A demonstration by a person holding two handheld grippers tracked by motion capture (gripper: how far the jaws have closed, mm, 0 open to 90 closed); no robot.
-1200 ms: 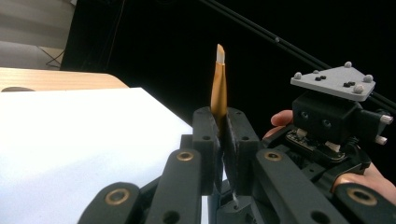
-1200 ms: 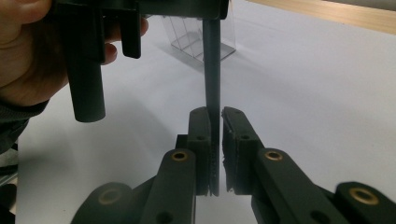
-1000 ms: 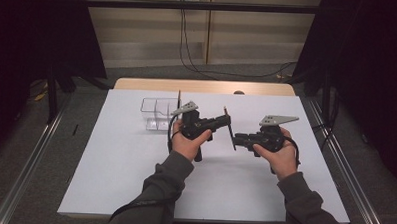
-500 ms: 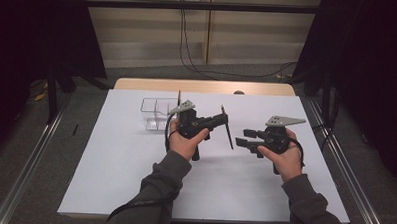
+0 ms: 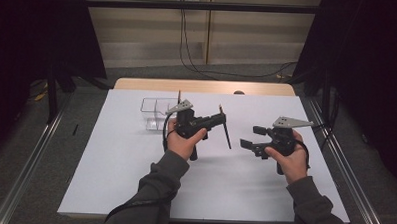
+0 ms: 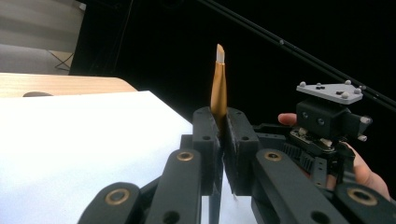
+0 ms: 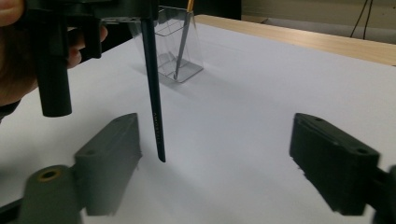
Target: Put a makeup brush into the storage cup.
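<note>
Brush (image 5: 224, 127) is clamped in our left gripper (image 6: 223, 140) above the white table (image 5: 134, 165); our right gripper (image 5: 249, 137), jaws just opened and empty, should stay clear while we carry it steadily to the clear holder (image 5: 154, 113).

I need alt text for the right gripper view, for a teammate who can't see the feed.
The right gripper has its two black jaws wide apart with nothing between them, above a white table cover. Ahead, the left gripper holds a dark brush with its handle end hanging down. Behind stands a clear organizer with another brush inside.
</note>
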